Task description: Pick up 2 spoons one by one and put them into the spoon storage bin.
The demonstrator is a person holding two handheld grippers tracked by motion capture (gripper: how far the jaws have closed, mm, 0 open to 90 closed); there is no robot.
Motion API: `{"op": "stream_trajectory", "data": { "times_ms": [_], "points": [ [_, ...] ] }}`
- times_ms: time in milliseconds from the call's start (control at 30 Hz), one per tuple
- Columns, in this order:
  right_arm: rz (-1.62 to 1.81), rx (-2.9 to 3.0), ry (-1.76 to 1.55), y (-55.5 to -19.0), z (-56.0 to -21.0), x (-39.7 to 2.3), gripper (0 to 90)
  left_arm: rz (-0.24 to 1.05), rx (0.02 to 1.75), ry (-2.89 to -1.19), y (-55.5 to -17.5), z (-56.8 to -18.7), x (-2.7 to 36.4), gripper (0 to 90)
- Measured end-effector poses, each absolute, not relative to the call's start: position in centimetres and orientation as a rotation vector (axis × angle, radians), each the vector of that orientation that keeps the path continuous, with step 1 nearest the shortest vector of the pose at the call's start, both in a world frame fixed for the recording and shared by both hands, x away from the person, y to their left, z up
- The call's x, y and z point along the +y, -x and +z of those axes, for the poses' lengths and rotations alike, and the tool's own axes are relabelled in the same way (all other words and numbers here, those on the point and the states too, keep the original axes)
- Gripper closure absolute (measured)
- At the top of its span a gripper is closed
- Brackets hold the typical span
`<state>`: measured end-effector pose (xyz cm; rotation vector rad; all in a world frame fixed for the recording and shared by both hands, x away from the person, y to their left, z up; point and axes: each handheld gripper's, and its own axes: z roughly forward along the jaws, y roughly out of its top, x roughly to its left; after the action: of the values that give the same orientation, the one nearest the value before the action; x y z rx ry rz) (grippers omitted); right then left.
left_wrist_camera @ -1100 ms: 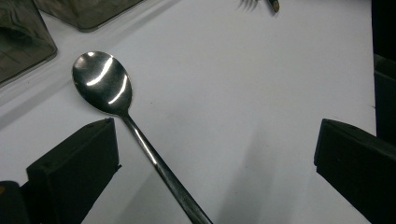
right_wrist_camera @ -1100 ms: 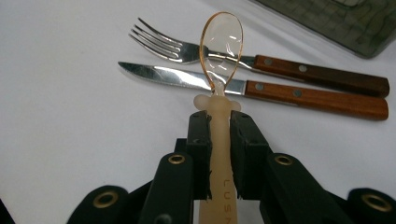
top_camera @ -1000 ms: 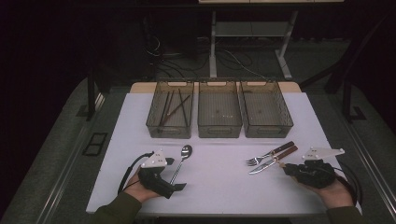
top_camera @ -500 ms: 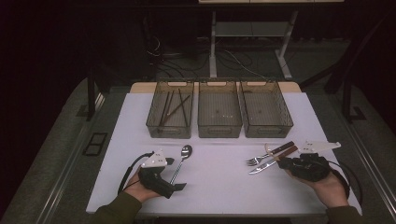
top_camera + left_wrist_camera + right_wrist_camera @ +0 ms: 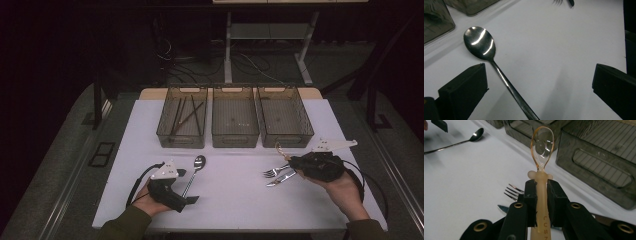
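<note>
Right gripper (image 5: 286,161) has lifted off the table and shifted a little toward the bins since the earlier frames, carrying a translucent plastic spoon (image 5: 542,167) with an amber-rimmed clear bowl. Jaws clamped on the spoon's pale handle, bowl pointing up and forward past the pads toward the right bin (image 5: 285,117). High view: spoon bowl (image 5: 279,148) sticks out at the gripper's left end, just in front of that bin's near wall, not inside it.

Fork (image 5: 275,171) and table knife (image 5: 280,179) lie side by side on the white table (image 5: 230,200), just left of and below the right gripper; fork tines (image 5: 512,190) and knife tip show under the jaws in the right gripper view.

Left gripper (image 5: 192,199) unmoved, resting low at the near left of the table, held in the left hand (image 5: 150,200). Jaws wide apart, nothing between the pads. Metal spoon (image 5: 499,67) lies flat on the table, handle running between the open jaws, closer to the left one, no contact visible; bowl points toward the bins.

Three clear mesh-patterned bins in a row at the far side: left bin (image 5: 182,122) holds dark chopsticks (image 5: 190,115), middle bin (image 5: 235,122) and right bin look nearly bare.
</note>
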<state>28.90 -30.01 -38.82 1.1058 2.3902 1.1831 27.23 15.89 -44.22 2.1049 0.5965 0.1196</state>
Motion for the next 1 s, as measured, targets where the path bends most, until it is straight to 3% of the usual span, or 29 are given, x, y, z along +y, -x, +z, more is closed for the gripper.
{"op": "stream_trajectory", "data": {
  "times_ms": [1000],
  "points": [
    [1.257,2.365,-1.043,-33.4,-37.3,-25.2,78.7,0.116,0.588,-2.105,-27.2,-44.2,15.9,0.0]
  ]
}}
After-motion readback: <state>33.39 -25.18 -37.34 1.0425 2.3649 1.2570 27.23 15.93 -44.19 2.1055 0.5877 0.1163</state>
